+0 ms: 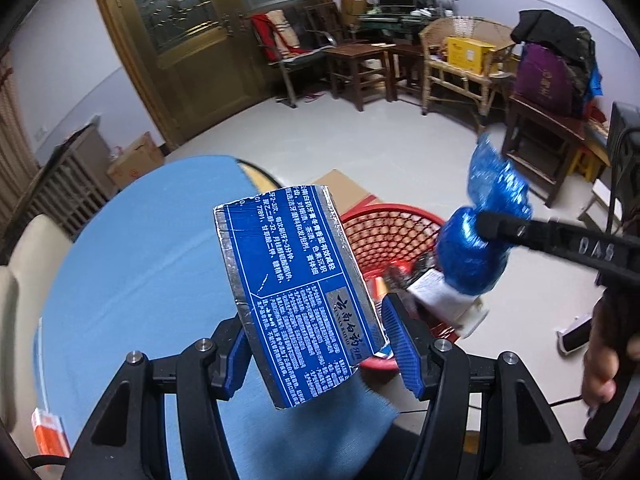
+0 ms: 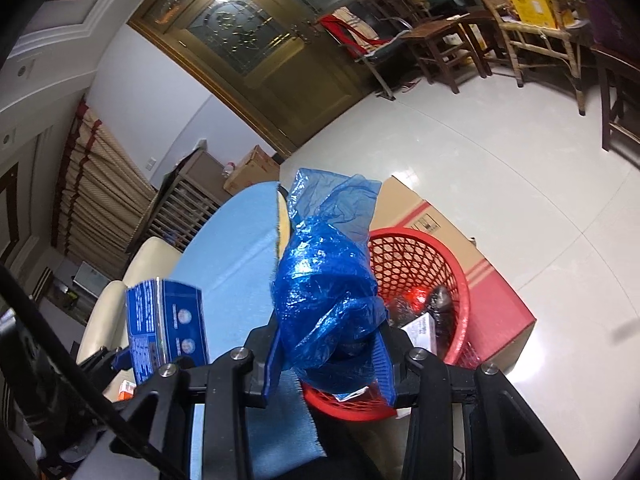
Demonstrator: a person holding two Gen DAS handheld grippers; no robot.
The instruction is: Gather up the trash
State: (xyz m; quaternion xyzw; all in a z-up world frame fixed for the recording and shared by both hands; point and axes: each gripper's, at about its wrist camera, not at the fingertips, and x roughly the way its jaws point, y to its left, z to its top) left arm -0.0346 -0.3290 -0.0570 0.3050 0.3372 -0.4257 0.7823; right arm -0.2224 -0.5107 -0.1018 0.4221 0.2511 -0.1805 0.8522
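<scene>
My left gripper (image 1: 320, 344) is shut on a blue toothpaste box (image 1: 296, 288) with white Chinese print, held up over the edge of the blue-covered table (image 1: 140, 272). The box also shows in the right wrist view (image 2: 166, 328). My right gripper (image 2: 326, 360) is shut on a crumpled blue plastic bag (image 2: 324, 288), held above the red mesh basket (image 2: 436, 256). In the left wrist view the bag (image 1: 476, 248) hangs over the basket (image 1: 384, 228), pinched by the right gripper's fingers (image 1: 504, 230). The basket holds a white packet and dark scraps.
A flat cardboard box (image 2: 452, 220) lies on the tiled floor under the basket. An orange packet (image 1: 48, 432) sits at the table's near left. A cream chair (image 2: 120, 292) stands by the table. Wooden chairs and a wicker chair (image 1: 460, 68) line the far wall.
</scene>
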